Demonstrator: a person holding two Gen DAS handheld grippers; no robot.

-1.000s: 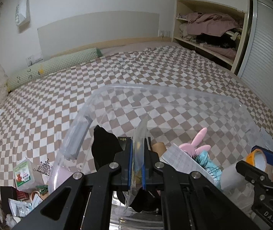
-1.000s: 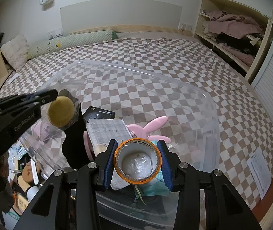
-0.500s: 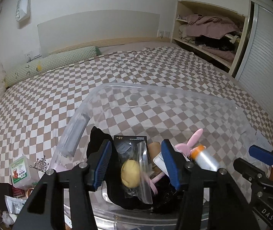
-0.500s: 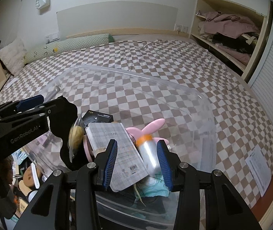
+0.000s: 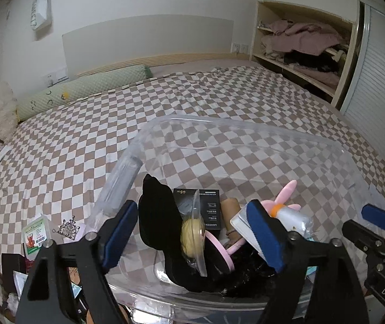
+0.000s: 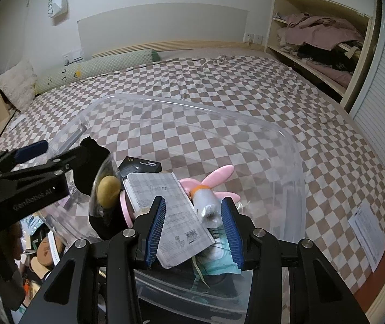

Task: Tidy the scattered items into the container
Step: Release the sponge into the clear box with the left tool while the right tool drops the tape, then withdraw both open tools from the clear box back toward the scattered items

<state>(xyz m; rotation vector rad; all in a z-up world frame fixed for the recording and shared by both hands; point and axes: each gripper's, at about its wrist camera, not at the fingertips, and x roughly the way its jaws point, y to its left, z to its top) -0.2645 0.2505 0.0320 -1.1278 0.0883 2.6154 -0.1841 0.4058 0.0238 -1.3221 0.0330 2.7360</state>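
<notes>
Opening wide, the left gripper has its jaws clear of the bag lying in the bin; the right gripper hovers parted and empty above it. Packets beside the bin remain.

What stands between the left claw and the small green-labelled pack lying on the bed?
Only the clear container's left wall: the pack lies just outside it, beside silver clips. The left claw has its jaws opening, a zip bag loose between them.
</notes>
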